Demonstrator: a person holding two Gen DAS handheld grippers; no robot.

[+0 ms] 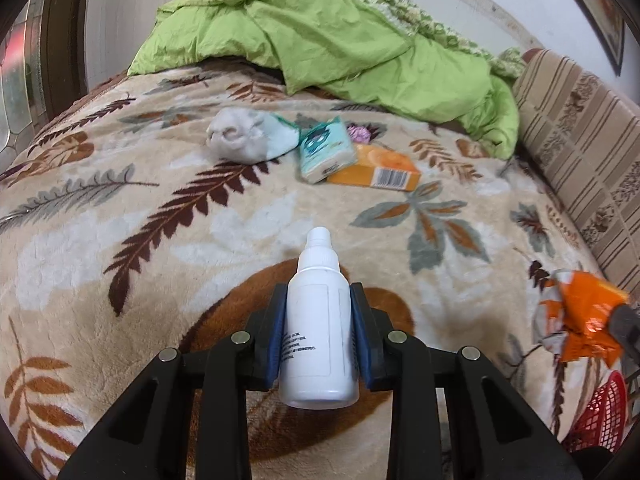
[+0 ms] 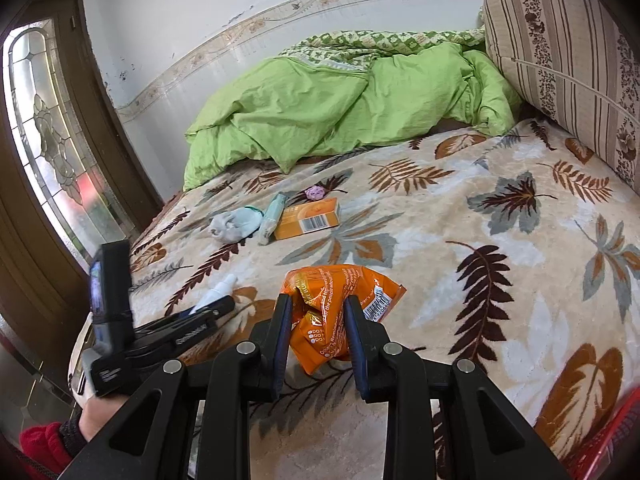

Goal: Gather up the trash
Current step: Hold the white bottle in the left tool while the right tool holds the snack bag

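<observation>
Left wrist view is showing my left gripper (image 1: pixel 318 320) clamping a white dropper bottle (image 1: pixel 318 320) between its blue pads, nozzle pointing away over the leaf-print blanket (image 1: pixel 120 208). Further off, I am seeing a crumpled grey-white wad (image 1: pixel 240 138), a teal tissue pack (image 1: pixel 326 150) and an orange carton (image 1: pixel 380 172) lying together. At right, my right gripper (image 2: pixel 318 320) is pinching a crumpled orange snack wrapper (image 2: pixel 332 304), near a red basket (image 1: pixel 600 416).

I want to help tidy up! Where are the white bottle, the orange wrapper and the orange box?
white bottle (image 1: pixel 316 328): left wrist view, on its body.
orange wrapper (image 2: pixel 324 312): right wrist view, on its crumpled middle.
orange box (image 1: pixel 378 168): left wrist view, on its top face.
</observation>
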